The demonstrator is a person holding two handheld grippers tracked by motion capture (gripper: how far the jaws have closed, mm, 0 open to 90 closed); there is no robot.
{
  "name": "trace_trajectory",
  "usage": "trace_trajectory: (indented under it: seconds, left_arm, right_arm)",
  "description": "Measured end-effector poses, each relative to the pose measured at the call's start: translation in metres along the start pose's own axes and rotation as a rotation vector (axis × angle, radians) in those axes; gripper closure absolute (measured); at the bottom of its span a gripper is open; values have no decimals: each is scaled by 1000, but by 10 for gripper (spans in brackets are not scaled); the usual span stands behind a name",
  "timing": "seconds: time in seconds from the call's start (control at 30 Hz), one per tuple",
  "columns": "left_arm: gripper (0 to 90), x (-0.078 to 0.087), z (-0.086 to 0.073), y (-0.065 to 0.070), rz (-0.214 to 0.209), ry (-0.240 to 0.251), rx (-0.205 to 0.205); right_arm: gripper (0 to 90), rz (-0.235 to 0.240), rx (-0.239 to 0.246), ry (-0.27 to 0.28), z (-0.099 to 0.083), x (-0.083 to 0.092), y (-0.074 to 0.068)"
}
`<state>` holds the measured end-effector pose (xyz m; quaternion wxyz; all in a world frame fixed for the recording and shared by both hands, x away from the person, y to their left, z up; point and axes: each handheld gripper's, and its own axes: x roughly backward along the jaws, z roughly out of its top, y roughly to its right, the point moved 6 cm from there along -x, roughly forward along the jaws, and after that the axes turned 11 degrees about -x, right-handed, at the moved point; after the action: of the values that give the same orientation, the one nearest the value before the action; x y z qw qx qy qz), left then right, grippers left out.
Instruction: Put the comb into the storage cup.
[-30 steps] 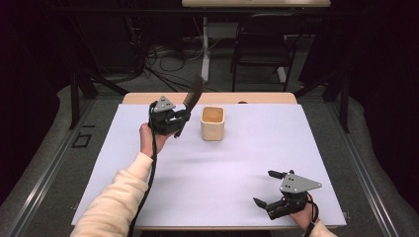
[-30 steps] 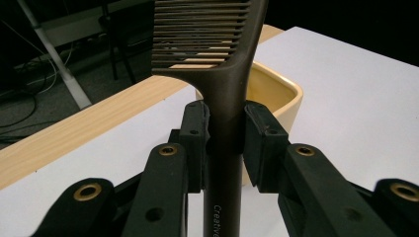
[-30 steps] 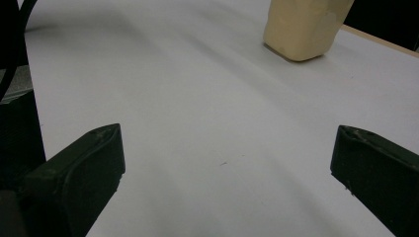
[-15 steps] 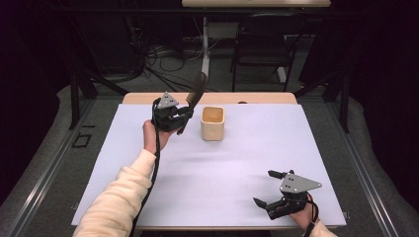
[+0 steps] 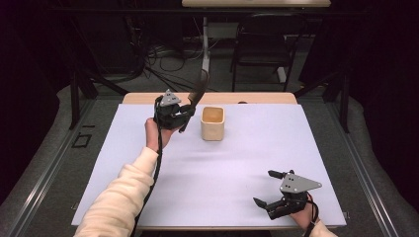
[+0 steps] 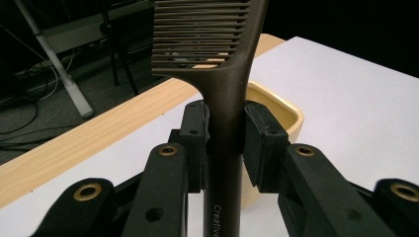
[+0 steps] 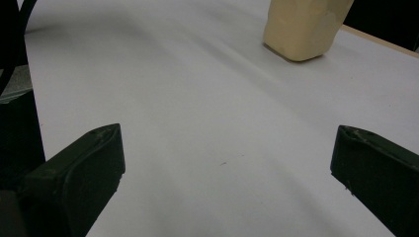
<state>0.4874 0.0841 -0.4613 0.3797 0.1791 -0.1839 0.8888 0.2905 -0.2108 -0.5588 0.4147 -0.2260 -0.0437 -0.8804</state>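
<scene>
Brown comb (image 6: 225,113) clamped in left gripper (image 6: 225,136), beside cream cup (image 5: 213,123)

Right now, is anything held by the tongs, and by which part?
The left tongs grip a dark comb by its handle, below the teeth. The right tongs hold nothing.

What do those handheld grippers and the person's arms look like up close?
Each gripper, left gripper and right gripper, is black with two blocky jaws, brass-ringed screw holes along the linkage, and a grey three-cornered plate on top. A black cable trails from the left one along a cream sleeve.
</scene>
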Motion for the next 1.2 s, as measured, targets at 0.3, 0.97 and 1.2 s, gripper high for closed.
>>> trace_trajectory:
  seconds: [0.3, 0.97, 1.2]
  left_arm:
    - [722, -5, 6, 0, 4, 8, 1]
    - [722, -13, 22, 0, 16, 34, 0]
    - [722, -16, 29, 0, 22, 48, -1]
  right_arm:
    - [0, -1, 1, -1, 0, 0, 0]
    - [0, -3, 1, -2, 0, 0, 1]
    - [0, -4, 1, -2, 0, 0, 1]
